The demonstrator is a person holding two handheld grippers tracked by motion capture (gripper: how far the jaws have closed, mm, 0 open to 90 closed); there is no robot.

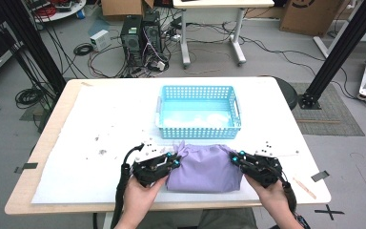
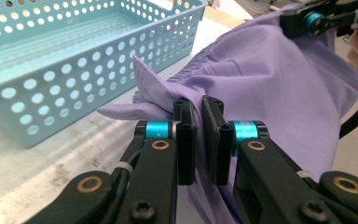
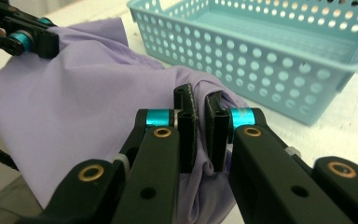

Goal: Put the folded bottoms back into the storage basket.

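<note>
A lilac cloth point(image 1: 202, 168) lies folded on the white table cover, just in front of a light blue perforated basket point(image 1: 199, 129). My left gripper point(image 1: 175, 159) is shut on the cloth's far left corner; the left gripper view has the fabric point(image 2: 270, 88) pinched between the black jaws of that gripper point(image 2: 199, 105). My right gripper point(image 1: 234, 158) is shut on the far right corner, and the right gripper view has the cloth point(image 3: 79, 107) bunched between its jaws point(image 3: 199, 100). Both corners are slightly lifted off the table.
The basket point(image 2: 51, 88) holds something pale and stands about a hand's width beyond the cloth. Small specks of debris point(image 1: 102, 151) lie on the cover at the left. A wooden stick point(image 1: 305, 187) and black tape point(image 1: 320, 175) lie near the right front edge.
</note>
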